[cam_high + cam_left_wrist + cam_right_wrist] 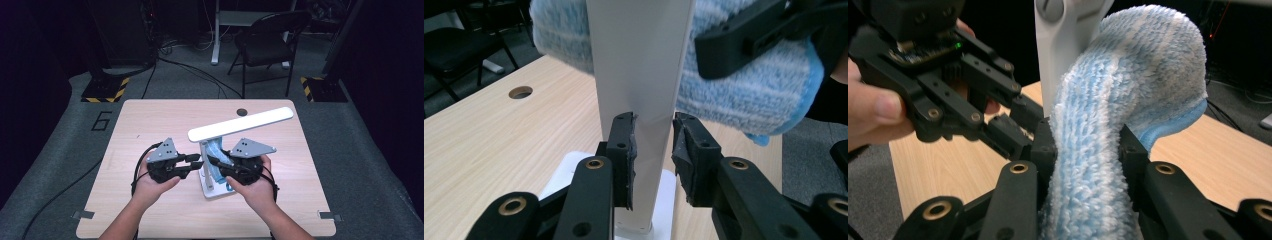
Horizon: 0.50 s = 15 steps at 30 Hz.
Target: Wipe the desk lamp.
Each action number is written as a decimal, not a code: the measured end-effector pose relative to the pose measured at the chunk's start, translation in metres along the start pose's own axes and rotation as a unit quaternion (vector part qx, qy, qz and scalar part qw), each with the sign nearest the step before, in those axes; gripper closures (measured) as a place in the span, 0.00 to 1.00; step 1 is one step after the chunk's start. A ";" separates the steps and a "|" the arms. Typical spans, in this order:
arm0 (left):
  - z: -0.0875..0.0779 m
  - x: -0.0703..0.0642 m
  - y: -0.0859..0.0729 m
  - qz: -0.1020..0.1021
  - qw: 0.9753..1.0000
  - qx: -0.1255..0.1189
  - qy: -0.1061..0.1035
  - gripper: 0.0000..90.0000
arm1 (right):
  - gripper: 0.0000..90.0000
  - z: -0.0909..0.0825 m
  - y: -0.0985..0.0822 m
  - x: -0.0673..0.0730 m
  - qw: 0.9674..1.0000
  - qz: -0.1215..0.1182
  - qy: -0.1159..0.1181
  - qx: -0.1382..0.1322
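A white desk lamp stands on the table, its long bar head (240, 124) above a flat base (216, 191). My left gripper (199, 161) (654, 125) comes in from the left and is shut on the lamp's upright post (639, 60), a pad pressed to each side. My right gripper (212, 161) (1087, 135) is shut on a fluffy blue-and-white cloth (1128, 65) (219, 152). The cloth (749, 85) lies against the far side of the post (1058, 45), wrapping partly round it. In the right gripper view the left gripper (1013, 120) shows just beyond, held in a hand.
The wooden table (150, 125) has a round cable hole (242, 112) behind the lamp. A black chair (267, 35) and yellow-and-black striped stand feet (105, 90) sit on the floor beyond the far edge. Cables trail from both grippers.
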<state>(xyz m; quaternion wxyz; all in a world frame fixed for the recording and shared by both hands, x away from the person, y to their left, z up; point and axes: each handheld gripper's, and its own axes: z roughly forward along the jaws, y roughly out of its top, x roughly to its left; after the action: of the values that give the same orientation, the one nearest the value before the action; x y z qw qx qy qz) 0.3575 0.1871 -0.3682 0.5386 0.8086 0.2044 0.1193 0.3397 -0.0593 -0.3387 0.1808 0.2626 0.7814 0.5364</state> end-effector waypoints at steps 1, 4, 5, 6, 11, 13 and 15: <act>0.000 0.000 0.000 -0.001 1.000 0.000 0.000 0.78 | 0.77 -0.001 0.002 0.000 1.000 0.001 0.000 -0.002; 0.000 0.000 0.000 -0.001 1.000 -0.001 -0.001 0.78 | 0.77 -0.003 0.005 0.000 1.000 0.003 -0.001 -0.007; 0.000 0.000 0.000 -0.001 1.000 0.001 -0.002 0.78 | 0.77 -0.003 0.006 0.000 1.000 0.001 0.002 -0.009; 0.000 0.000 0.000 -0.002 1.000 -0.002 0.001 0.78 | 0.77 -0.004 0.007 0.000 1.000 0.001 0.000 -0.010; 0.000 0.000 0.000 -0.001 1.000 0.001 -0.002 0.78 | 0.77 -0.008 0.013 -0.002 1.000 0.002 0.003 -0.023; 0.000 0.000 0.000 -0.001 1.000 0.000 -0.003 0.78 | 0.77 -0.009 0.015 -0.002 1.000 0.005 0.004 -0.025; 0.001 0.000 -0.001 0.000 1.000 -0.001 -0.006 0.76 | 0.77 -0.010 0.015 -0.003 1.000 0.006 0.001 -0.025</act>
<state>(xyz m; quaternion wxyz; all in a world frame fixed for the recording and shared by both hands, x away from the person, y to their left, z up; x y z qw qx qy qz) 0.3575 0.1864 -0.3690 0.5405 0.8090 0.2008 0.1142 0.3391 -0.0644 -0.3208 0.1829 0.2622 0.7663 0.5573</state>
